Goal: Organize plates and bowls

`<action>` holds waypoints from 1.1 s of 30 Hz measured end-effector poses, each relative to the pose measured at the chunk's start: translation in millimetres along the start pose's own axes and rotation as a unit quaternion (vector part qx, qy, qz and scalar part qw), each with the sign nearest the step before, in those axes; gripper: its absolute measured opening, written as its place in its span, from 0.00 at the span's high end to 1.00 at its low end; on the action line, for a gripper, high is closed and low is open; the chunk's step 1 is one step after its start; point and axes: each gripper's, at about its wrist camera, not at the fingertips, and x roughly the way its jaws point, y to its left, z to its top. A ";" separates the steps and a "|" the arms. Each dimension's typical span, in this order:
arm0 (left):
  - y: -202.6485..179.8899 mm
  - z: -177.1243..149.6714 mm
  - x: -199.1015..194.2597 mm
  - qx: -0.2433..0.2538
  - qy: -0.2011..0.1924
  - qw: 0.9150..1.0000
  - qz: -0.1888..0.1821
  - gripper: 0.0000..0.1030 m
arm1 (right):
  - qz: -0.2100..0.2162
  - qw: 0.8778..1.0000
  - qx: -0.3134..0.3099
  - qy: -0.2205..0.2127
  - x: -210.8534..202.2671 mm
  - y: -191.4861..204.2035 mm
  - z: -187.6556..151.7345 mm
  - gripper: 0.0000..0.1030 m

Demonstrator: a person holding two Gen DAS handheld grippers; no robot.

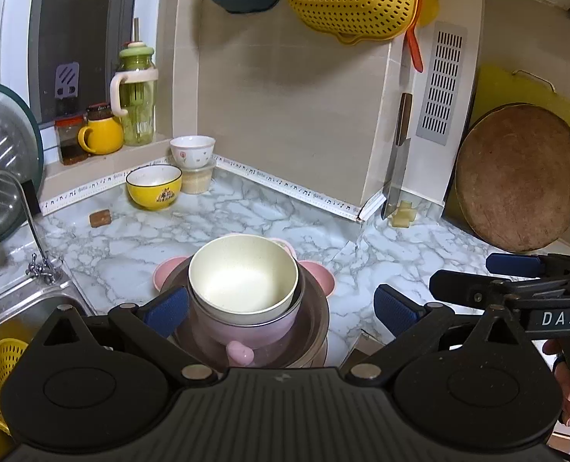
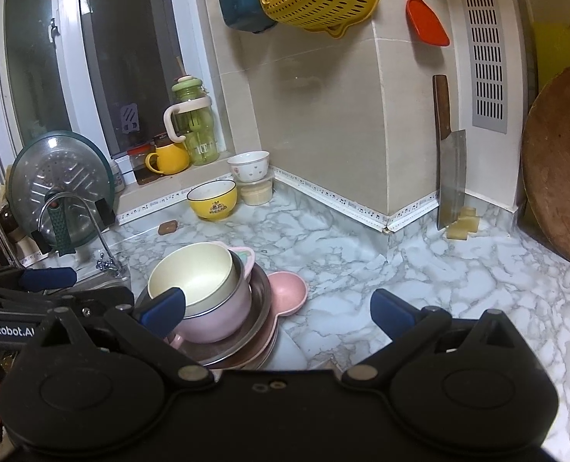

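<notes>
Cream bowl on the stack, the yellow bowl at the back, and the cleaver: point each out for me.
cream bowl (image 1: 242,275): left wrist view, on its inner floor.
yellow bowl (image 2: 212,201): right wrist view, on its outer wall near the printed design.
cleaver (image 2: 451,181): right wrist view, on the flat of its blade.
</notes>
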 end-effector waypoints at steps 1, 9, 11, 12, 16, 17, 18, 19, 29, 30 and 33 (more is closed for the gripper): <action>-0.6 0.0 -0.3 0.001 0.000 1.000 0.000 0.00 | 0.000 1.000 0.000 -0.001 -0.5 0.3 -0.1 0.00; -0.3 -2.4 -1.3 -0.002 0.003 1.000 0.003 0.00 | 0.007 1.000 0.001 0.000 0.1 0.2 0.6 0.00; 0.6 -2.6 -1.4 -0.004 0.004 1.000 0.003 0.00 | 0.009 1.000 0.001 0.000 0.6 0.7 1.2 0.00; 0.9 -2.8 -1.5 -0.006 0.005 1.000 0.004 0.00 | 0.009 1.000 0.001 0.000 0.5 0.6 0.9 0.00; 4.0 -4.7 -1.6 -0.013 0.014 1.000 0.004 0.00 | 0.012 1.000 0.001 0.004 1.8 0.9 0.3 0.00; 4.7 -5.2 -1.4 -0.015 0.016 1.000 0.005 0.00 | 0.012 1.000 0.001 0.006 2.1 1.3 0.3 0.00; 5.7 -5.9 -1.4 -0.017 0.019 1.000 0.005 0.00 | 0.013 1.000 0.001 0.007 1.8 1.8 -0.4 0.00; 6.3 -6.5 -1.4 -0.019 0.022 1.000 0.005 0.00 | 0.013 1.000 0.000 0.008 1.6 2.3 -1.1 0.00; 11.4 -14.1 -0.4 -0.037 0.041 0.998 0.004 0.00 | 0.019 0.999 0.001 0.028 4.1 6.4 -6.6 0.00; 11.6 -14.7 -0.2 -0.038 0.043 0.998 0.003 0.00 | 0.020 0.999 0.001 0.029 4.5 6.9 -7.2 0.00; 12.2 -16.2 0.9 -0.041 0.047 0.998 0.003 0.00 | 0.022 0.999 0.005 0.034 5.9 6.9 -8.5 0.00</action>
